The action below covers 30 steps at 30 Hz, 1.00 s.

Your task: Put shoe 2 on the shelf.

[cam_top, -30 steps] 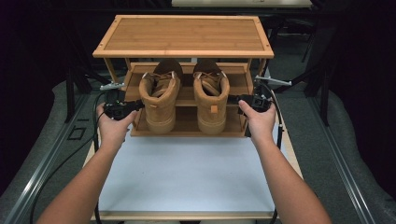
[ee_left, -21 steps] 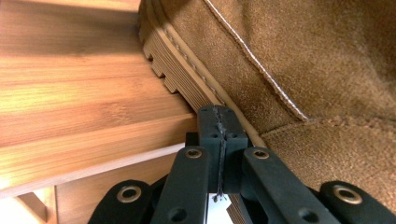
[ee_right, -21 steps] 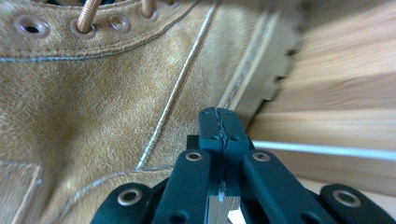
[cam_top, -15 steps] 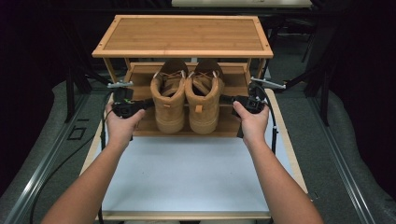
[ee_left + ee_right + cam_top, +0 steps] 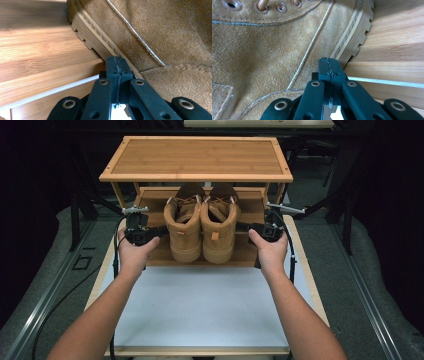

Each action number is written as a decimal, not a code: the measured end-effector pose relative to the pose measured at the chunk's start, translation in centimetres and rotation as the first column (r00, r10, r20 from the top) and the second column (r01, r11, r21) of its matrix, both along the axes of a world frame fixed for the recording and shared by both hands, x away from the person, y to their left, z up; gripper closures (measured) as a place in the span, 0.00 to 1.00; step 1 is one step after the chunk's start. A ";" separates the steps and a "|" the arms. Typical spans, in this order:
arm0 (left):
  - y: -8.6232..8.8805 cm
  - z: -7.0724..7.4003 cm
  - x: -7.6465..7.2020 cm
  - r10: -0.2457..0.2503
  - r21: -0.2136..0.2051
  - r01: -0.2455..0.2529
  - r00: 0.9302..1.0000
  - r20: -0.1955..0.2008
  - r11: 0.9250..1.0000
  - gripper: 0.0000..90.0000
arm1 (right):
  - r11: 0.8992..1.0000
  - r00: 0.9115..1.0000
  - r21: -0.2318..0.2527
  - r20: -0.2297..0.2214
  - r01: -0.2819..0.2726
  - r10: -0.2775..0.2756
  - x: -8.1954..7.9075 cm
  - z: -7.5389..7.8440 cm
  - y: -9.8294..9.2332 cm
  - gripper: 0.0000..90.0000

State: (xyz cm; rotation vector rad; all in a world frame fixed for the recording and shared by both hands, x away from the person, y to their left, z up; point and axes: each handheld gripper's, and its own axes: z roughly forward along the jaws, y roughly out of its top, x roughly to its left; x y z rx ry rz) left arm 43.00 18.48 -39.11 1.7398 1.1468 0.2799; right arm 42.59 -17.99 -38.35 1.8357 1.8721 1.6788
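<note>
- Two tan suede boots (image 5: 202, 227) are sitting side by side on the lower shelf of a honey-brown bamboo rack (image 5: 196, 157), which is showing fine straight grain.
- Pale contrast stitching is running across the suede, and the ridged soles (image 5: 93, 37) are showing a lighter tan.
- Laces and eyelets (image 5: 280, 6) are matching the suede in orange-brown.
- A black left gripper (image 5: 155, 233) and black right gripper (image 5: 243, 226) are flanking the boots.
- A white mat (image 5: 200, 305) is lying in front of the rack.

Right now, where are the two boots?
In the high view, the boots stand side by side on the rack's lower shelf, between the left tool and right tool.
</note>
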 end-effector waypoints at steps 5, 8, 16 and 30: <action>0.4 0.0 -1.1 -0.045 0.013 0.045 0.999 0.006 0.999 1.00 | 0.997 1.000 -0.069 0.016 -0.018 0.019 -0.9 0.3 0.1 0.97; 0.5 -0.2 -2.2 -0.060 0.015 0.060 0.998 -0.004 0.998 1.00 | 0.994 0.999 -0.101 -0.008 -0.032 0.032 -2.1 -0.3 -0.2 0.96; 0.5 -1.3 -4.9 -0.106 0.079 0.106 0.994 -0.006 0.991 1.00 | 0.990 0.995 -0.102 -0.048 -0.093 0.089 -4.6 -2.4 0.0 0.95; 0.1 0.0 -5.7 -0.086 -0.001 0.086 0.996 0.006 0.996 1.00 | 0.993 0.999 -0.107 -0.003 -0.053 0.053 -5.9 -1.0 1.3 1.00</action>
